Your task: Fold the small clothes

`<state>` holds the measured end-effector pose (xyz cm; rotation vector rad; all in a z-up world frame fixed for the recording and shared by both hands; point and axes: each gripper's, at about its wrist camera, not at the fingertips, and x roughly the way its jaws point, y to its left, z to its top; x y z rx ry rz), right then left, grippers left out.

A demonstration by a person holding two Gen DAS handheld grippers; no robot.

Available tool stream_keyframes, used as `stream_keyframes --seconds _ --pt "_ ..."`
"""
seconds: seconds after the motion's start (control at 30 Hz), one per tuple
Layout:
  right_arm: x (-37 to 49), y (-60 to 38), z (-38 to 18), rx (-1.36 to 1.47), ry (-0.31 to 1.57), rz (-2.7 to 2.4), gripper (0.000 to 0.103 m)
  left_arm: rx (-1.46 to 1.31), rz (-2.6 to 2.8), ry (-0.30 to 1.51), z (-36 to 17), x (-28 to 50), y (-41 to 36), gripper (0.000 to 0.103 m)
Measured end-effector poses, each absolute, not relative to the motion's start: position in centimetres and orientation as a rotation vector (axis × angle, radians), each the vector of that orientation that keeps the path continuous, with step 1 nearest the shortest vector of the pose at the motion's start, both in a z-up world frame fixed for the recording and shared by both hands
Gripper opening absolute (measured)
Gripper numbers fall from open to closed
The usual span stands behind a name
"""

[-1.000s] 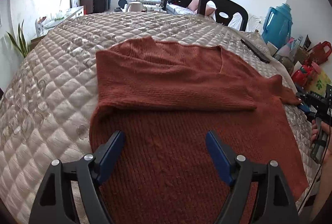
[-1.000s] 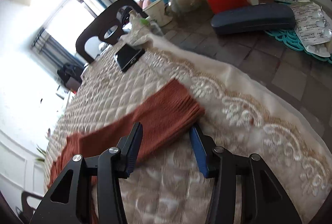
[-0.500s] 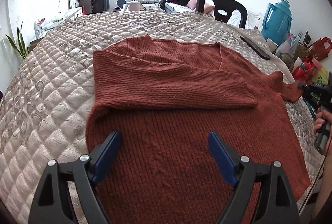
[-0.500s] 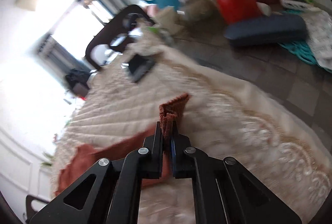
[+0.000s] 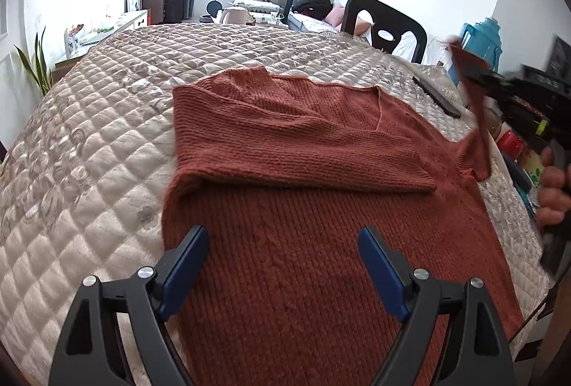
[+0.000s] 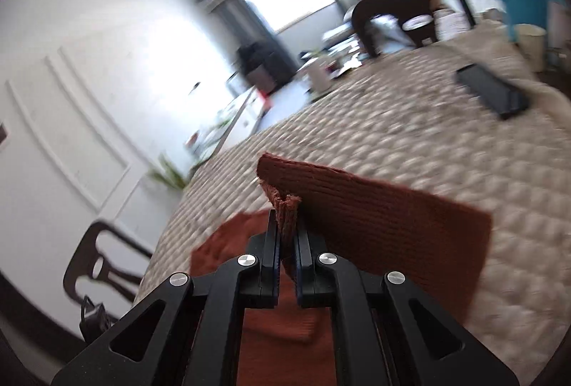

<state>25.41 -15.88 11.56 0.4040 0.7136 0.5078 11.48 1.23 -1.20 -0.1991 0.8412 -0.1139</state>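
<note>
A rust-red knitted sweater [image 5: 321, 200] lies flat on the quilted beige cover [image 5: 89, 150], one sleeve folded across its chest. My left gripper [image 5: 283, 254] hovers open over the sweater's lower part, nothing between its blue pads. My right gripper [image 6: 286, 232] is shut on the cuff of the other sleeve [image 6: 378, 218], which hangs lifted above the cover. In the left wrist view that sleeve [image 5: 474, 107] rises at the right edge, with the right gripper and a hand [image 5: 553, 189] behind it.
A black phone [image 6: 492, 93] lies on the cover at the far right. A black chair [image 5: 385, 25] stands behind the table. A teal jug [image 5: 481, 39] and red items [image 5: 510, 139] crowd the right side. Another dark chair [image 6: 103, 264] stands at the left.
My right gripper closed on the sleeve cuff, then lifted it and swung it up and across, rolling as it went. The left gripper stayed over the sweater's lower part.
</note>
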Motion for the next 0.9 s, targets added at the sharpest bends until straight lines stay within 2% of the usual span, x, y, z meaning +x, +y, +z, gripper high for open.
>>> stream_keyframes --seconds 0.23,0.5,0.57,0.67,0.9 --pt "26.6 -6.9 6.3 0.291 0.906 0.657 0.005 -0.236 -0.138 0.824 -1.2 10.4 2.1 0.087" --pt "25.9 -4.8 3.7 0.182 0.993 0.672 0.008 -0.251 -0.149 0.827 -1.4 10.4 2.1 0.088" --pt "25.8 -4.7 3.5 0.157 0.994 0.69 0.011 -0.252 -0.15 0.827 -1.4 10.4 2.1 0.088" --pt "25.4 -4.7 4.0 0.166 0.986 0.727 0.039 -0.258 -0.152 0.824 -1.4 10.5 2.2 0.088" --pt "22.6 -11.0 7.3 0.255 0.816 0.68 0.038 -0.256 -0.174 0.782 0.5 10.1 2.4 0.088"
